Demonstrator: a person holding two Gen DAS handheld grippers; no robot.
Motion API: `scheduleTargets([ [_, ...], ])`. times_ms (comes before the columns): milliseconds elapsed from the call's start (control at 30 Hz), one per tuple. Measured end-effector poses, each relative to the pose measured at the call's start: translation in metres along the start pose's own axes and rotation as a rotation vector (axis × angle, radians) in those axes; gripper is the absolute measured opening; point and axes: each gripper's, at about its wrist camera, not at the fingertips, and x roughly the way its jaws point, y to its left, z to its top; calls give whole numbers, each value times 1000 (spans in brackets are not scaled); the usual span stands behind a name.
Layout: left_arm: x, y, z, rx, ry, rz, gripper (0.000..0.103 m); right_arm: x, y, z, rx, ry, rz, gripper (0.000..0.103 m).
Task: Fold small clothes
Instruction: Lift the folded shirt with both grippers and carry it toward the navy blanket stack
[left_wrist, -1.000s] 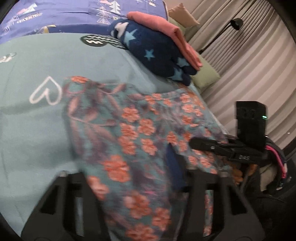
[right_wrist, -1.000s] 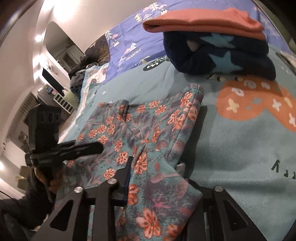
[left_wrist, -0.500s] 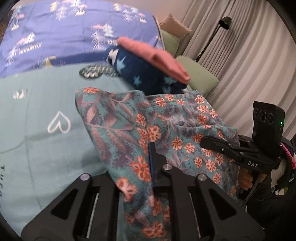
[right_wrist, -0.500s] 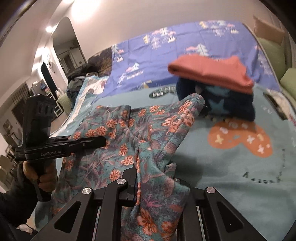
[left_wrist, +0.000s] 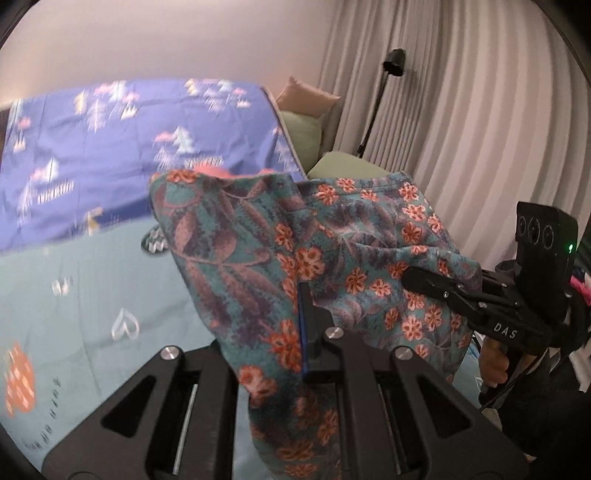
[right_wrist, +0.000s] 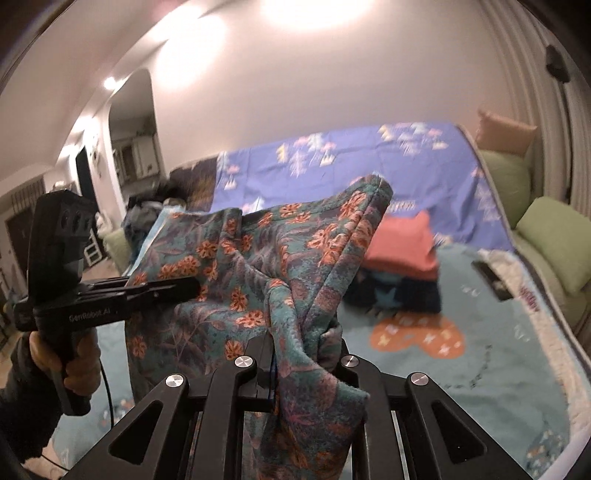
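Lower hem of the floral garment (left_wrist: 332, 258) cut off at the bottom edge in both views, its full shape hard to read from the bunched folds. Bed (left_wrist: 92, 295) blurred throughout. Stack of 2 folded clothes: the pink folded piece (right_wrist: 402, 240) and the dark star-patterned piece (right_wrist: 399, 291) beneath it plain in the right wrist view, all but hidden behind the garment in the left wrist view, only a pink sliver peeking over its top edge.

Left tongs (left_wrist: 304, 325) just closed further, now clamped on 1 edge of the floral garment. Right tongs (right_wrist: 273, 369) also just closed, clamped on another edge. Garment lifted clear above the bed, stretched between the 2 tongs.

Left wrist view alone: floor lamp (left_wrist: 391, 66) against the curtain (left_wrist: 480, 129). Right wrist view alone: doorway (right_wrist: 133, 140) and a dark flat object (right_wrist: 491, 278) on the bed, too blurred to identify. 2 green cushions (right_wrist: 554, 236) at the bedside.
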Motion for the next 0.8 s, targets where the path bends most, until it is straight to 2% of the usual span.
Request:
scheduleTargets([
  [167,-5,-33,58,121,-77,25,12,-25,-16,45,21,-100,-34,13],
  [400,4,-51,140,238,-175,91,12,-37,-48,124,42,-214,-74,13],
  [600,32,-50,192,315,-209,173,12,-14,-71,181,45,-241,-127,13],
  [800,79,-38,228,364,-198,245,12,33,-96,212,61,-236,-169,13],
])
